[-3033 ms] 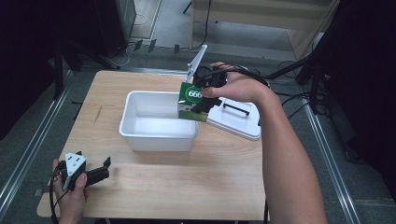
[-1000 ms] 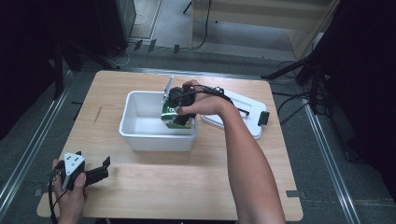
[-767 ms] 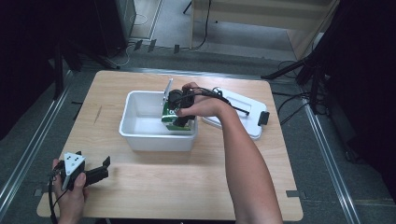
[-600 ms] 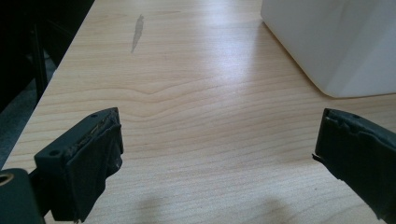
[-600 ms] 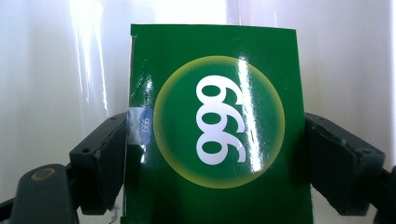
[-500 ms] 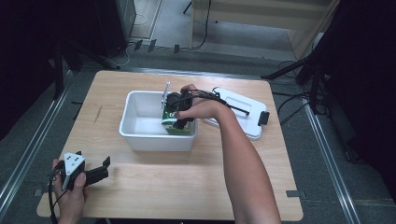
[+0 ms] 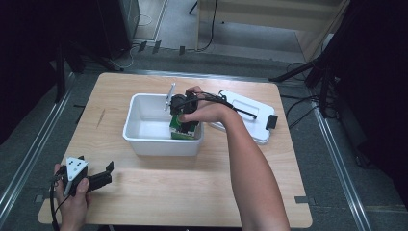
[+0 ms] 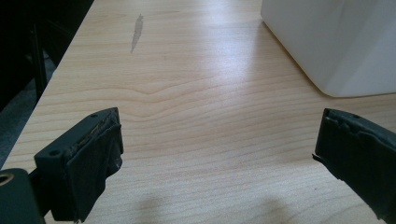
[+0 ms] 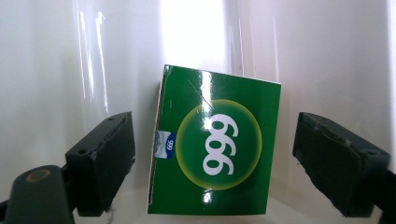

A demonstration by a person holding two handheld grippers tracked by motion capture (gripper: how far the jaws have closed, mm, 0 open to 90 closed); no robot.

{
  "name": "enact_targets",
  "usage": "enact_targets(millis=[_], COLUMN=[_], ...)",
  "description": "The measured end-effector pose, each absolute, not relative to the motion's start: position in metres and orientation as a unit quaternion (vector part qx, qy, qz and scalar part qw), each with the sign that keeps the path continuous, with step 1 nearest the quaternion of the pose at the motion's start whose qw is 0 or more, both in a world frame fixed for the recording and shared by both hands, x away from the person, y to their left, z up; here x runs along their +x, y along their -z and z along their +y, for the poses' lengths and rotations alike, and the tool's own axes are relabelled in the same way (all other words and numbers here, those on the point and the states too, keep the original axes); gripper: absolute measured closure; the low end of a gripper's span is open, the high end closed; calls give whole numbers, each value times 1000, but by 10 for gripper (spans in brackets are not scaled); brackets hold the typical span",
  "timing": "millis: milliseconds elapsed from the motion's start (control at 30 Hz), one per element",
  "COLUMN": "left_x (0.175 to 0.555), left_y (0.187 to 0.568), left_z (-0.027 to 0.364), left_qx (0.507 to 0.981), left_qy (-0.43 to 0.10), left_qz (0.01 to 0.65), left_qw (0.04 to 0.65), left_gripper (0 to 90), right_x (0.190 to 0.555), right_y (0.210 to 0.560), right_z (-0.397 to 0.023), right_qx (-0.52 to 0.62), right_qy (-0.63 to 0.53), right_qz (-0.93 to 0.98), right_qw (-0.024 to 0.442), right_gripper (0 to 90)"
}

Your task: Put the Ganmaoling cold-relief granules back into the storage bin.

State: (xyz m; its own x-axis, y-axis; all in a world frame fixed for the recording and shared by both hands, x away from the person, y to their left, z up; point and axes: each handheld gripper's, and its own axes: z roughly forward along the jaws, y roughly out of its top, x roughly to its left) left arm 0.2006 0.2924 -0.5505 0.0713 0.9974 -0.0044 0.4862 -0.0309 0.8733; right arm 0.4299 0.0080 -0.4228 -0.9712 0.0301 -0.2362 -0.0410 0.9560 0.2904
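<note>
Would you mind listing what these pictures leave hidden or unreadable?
- High view: most of the green box in the white bin is covered by the right gripper and hand.
- Right gripper view: the box's small blue label is too small to read fully.
- Left gripper view: the bin is cut off by the frame edge.

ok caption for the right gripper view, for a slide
Right gripper open, its jaws standing clear on either side of a green "999" box inside the white bin.
</note>
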Motion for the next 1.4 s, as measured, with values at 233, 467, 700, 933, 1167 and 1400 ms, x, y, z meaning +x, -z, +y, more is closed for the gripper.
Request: enact_targets(millis=[233, 467, 700, 933, 1167, 1400], left_x=[201, 201, 201, 201, 200, 199], left_y=[551, 551, 551, 551, 551, 551], left_z=[292, 292, 292, 291, 291, 291], left_qx=[630, 631, 629, 630, 630, 630], left_qy=[-344, -345, -346, -346, -346, -347], left_qz=[588, 587, 588, 588, 588, 587], left_qw=[373, 372, 372, 371, 372, 371], left_gripper=[16, 16, 16, 16, 16, 16], right_x=[429, 430, 431, 433, 434, 436], right_y=[409, 390, 374, 366, 361, 360], right_z=[3, -9, -26, -50, -79, -107], right_qx=[5, 12, 28, 42, 63, 87], right_qy=[-164, -178, -183, -185, -179, -176], right_qz=[979, 976, 973, 971, 969, 967], right_qw=[117, 124, 135, 145, 157, 161], right_gripper=[102, 92, 91, 91, 91, 91])
